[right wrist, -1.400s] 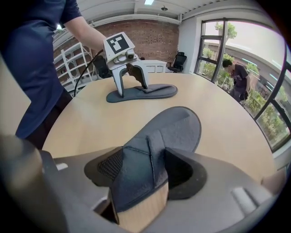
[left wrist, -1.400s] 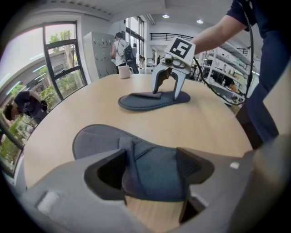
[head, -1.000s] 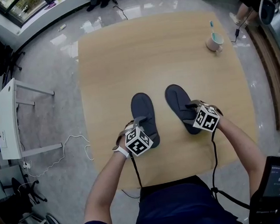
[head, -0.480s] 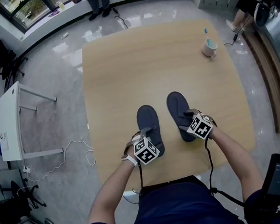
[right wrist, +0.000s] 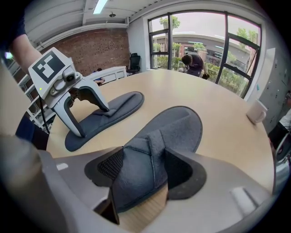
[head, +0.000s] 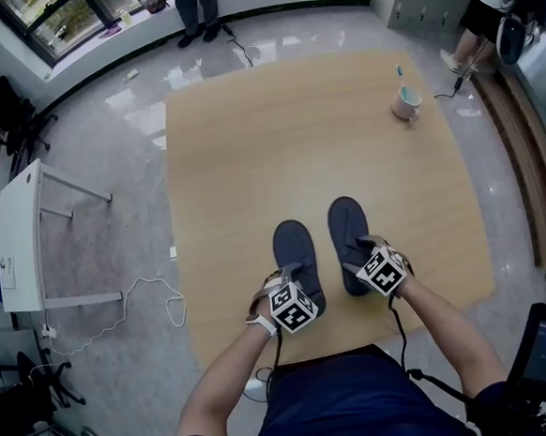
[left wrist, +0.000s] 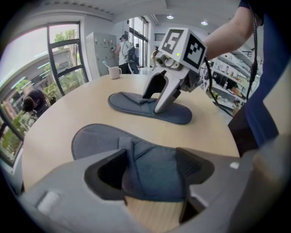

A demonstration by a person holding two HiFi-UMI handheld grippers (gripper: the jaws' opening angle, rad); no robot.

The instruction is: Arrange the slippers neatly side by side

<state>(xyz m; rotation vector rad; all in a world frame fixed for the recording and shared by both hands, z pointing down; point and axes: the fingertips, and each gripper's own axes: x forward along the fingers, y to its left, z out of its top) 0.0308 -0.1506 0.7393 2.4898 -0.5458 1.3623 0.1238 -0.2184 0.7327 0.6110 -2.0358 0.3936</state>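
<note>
Holding entry one: left gripper (head: 290, 279), jaws closed on the strap of the left slipper (head: 292, 248), sole flat on the table (head: 275, 127). A strap grip probably lets the whole slipper be slid or turned.

Entry two: right gripper (head: 365, 250), jaws likewise clamped over the strap of the right slipper (head: 346, 221), also lying flat.

Both slippers are dark grey and lie near the table's near edge, toes pointing away. A narrow gap separates them, and the right one sits slightly further out. The pairing looks nearly done.

Table: pale wood. At its far right corner stands a mug (head: 403, 105) holding a toothbrush (head: 399, 69).

Room: glossy grey floor (head: 106, 131); white side table (head: 15, 233) and loose cable (head: 147, 288) at left; windows (head: 50, 14) beyond.
</note>
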